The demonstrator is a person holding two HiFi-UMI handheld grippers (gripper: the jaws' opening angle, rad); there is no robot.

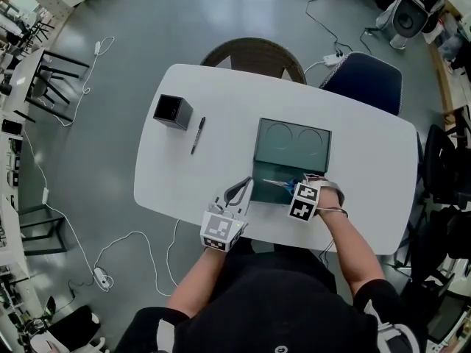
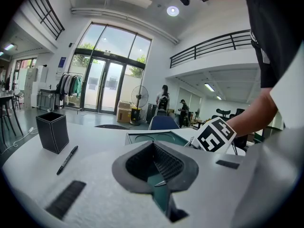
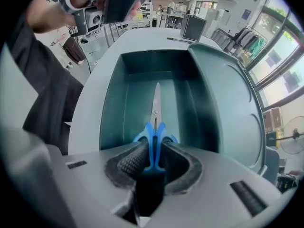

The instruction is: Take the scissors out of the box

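The right tool [image 3: 153,164], straight above, pinches the blue handles of the scissors [image 3: 155,109] — they lie flat in the box [image 3: 113,103], blades pointing left. The left tool [image 2: 154,172] clamps the box's near-left wall.

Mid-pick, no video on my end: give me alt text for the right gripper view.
The right gripper is clamped on the blue handles of the scissors, whose blades point away along the floor of the open teal box. The box's lid lies open to the right, on a white table.
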